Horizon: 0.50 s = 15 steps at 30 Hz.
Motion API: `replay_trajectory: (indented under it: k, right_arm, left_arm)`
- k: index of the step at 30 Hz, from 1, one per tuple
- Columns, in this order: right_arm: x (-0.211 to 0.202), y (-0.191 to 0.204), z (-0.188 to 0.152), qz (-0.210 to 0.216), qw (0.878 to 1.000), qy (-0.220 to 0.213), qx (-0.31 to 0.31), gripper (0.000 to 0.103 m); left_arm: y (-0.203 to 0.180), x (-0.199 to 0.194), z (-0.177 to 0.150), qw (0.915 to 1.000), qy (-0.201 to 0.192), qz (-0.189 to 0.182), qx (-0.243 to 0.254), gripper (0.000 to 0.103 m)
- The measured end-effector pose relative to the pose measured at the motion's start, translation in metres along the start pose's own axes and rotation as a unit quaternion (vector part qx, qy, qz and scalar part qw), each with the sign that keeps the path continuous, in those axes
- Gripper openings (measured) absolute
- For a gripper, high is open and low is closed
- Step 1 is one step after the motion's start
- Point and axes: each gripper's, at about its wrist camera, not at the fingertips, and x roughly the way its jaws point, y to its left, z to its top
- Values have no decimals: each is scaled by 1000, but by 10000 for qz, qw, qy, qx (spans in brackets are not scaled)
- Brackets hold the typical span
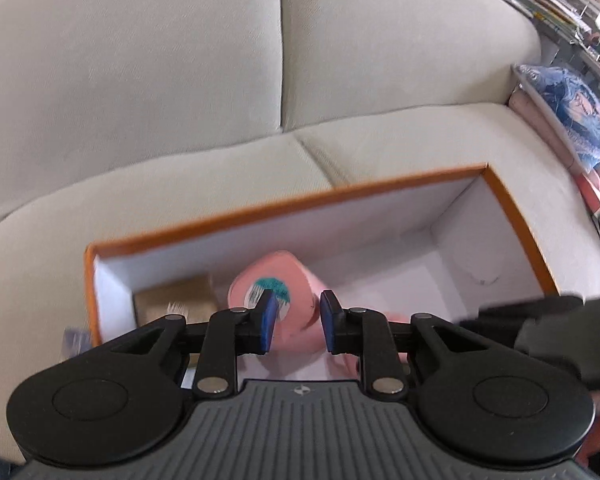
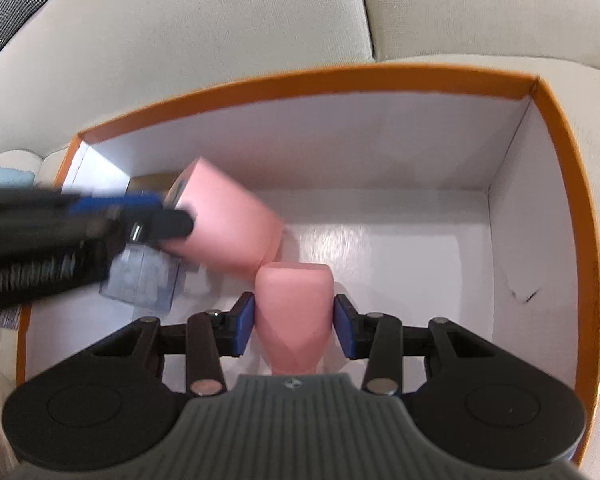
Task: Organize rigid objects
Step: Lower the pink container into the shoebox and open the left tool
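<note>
An orange-rimmed white box (image 1: 284, 206) (image 2: 300, 80) sits on a beige sofa. In the left wrist view, my left gripper (image 1: 298, 322) hangs open just above a pink bottle (image 1: 276, 276) lying in the box, with a teal label on its base. In the right wrist view that bottle (image 2: 228, 224) lies tilted, and the left gripper (image 2: 156, 216) shows blurred at its left side. My right gripper (image 2: 294, 324) is shut on a second pink bottle (image 2: 294, 308) inside the box. A brown box (image 1: 176, 298) and a clear packet (image 2: 140, 280) lie at the box's left end.
The box's right half shows bare white floor (image 2: 420, 256). A patterned blue cushion (image 1: 576, 112) lies at the sofa's right end. Shelves with clutter (image 1: 568, 4) stand behind it. A checkered fabric (image 2: 8, 4) is at the far left.
</note>
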Motion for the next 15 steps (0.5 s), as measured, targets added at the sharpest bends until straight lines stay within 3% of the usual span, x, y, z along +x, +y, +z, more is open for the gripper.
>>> replay_trajectory:
  k: [7, 12, 15]
  right_arm:
    - [-12, -12, 13, -281, 9991, -296, 91, 43]
    - [-6, -14, 33, -518, 9965, -618, -242, 43]
    - [4, -15, 38, -395, 9972, -510, -391, 43]
  left_arm:
    - [-16, 14, 12, 9991, -175, -34, 387, 27]
    - [-7, 16, 14, 9993, -119, -259, 244, 27]
    - [-7, 19, 13, 9991, -93, -154, 380, 25]
